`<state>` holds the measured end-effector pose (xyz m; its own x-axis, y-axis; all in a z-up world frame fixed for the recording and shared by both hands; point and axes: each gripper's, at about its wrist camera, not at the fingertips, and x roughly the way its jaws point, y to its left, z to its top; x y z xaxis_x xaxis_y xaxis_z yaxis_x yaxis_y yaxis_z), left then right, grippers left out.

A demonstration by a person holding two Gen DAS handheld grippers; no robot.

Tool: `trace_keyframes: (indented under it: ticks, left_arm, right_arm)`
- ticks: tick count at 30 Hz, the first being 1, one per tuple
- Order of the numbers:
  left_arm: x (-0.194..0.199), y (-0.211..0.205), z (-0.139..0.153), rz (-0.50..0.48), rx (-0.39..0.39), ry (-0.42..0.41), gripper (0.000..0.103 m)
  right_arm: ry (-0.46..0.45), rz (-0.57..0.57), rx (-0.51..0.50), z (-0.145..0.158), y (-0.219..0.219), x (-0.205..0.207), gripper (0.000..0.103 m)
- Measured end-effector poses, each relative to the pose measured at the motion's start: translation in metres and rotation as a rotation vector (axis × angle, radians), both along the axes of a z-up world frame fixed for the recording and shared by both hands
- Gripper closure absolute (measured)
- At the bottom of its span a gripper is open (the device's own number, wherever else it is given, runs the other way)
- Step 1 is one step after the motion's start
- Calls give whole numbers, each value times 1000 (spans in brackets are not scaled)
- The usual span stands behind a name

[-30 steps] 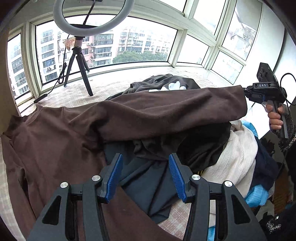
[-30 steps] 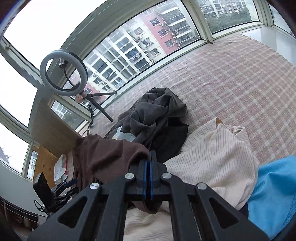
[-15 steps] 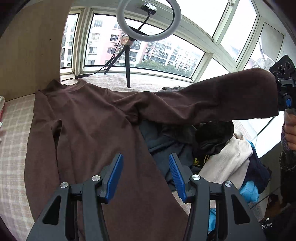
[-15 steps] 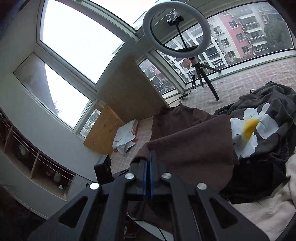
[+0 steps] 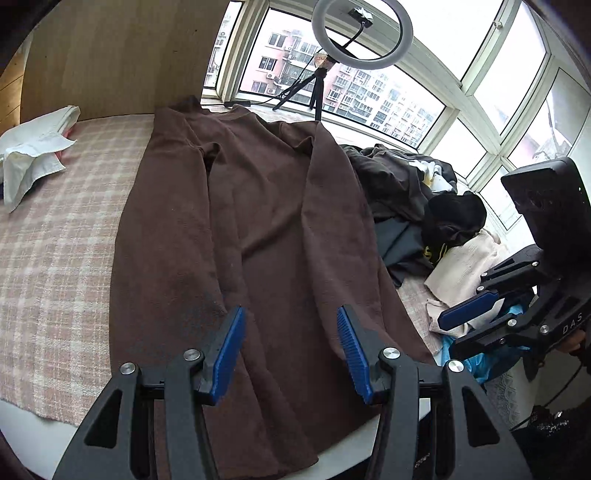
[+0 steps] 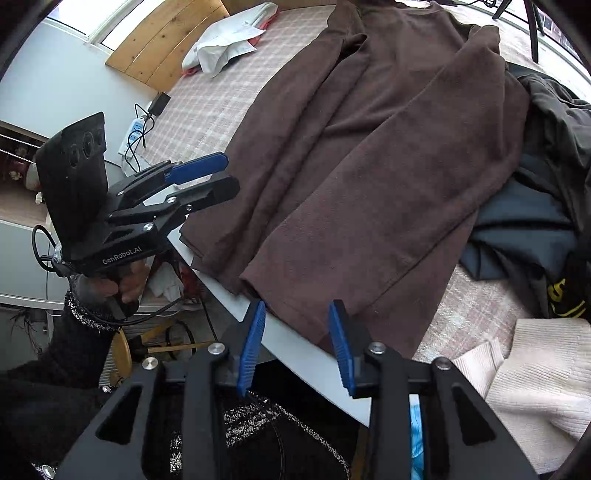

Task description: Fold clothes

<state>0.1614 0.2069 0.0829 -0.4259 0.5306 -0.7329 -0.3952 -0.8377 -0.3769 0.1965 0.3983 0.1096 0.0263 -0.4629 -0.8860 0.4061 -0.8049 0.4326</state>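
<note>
While the left gripper [image 5: 290,349] stood wide apart at the bottom of the left wrist view, holding nothing, the brown garment [image 5: 258,229] lay spread lengthwise down the middle of the frame on the checked bed cover [image 5: 62,236], both sleeves folded in over its body. To its right sat a heap of dark clothes [image 5: 406,188] and a cream knit [image 5: 465,266], crowding the garment's right edge; the right gripper [image 5: 476,314] showed at the right edge, its jaws parted. A white cloth [image 5: 33,155] lay at the upper left, and a ring light [image 5: 362,33] stood at the top before the window. In the right wrist view, the right gripper [image 6: 297,343] gaped empty at the bottom, just over the garment's hem [image 6: 295,295] at the bed's edge, with the left gripper [image 6: 207,177] open at the left, gripped by a hand [image 6: 125,280]. Half a second earlier the right gripper had been clamped on the raised sleeve; by now that sleeve lay released across the garment.
</note>
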Motion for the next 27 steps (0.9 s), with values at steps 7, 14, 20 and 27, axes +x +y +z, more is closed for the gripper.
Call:
trace_keyframes:
  ticks: [7,14,20,27]
  left_arm:
    - [-8,36,9,-77,9,-9,54]
    - [-119,98,32,-103,-84,31,54]
    - [-223,166,24,-146,-188,35,53]
    - [-253,148,-10,-80,-172,-30,97]
  right_arm:
    - [176,-142,7,36,47,-19,65]
    - [192,-443,-158,14,129,-125,67]
    - [148,-521,-206,-23,154,-192,78]
    - [138,-495,-198,-43,160,-211,78]
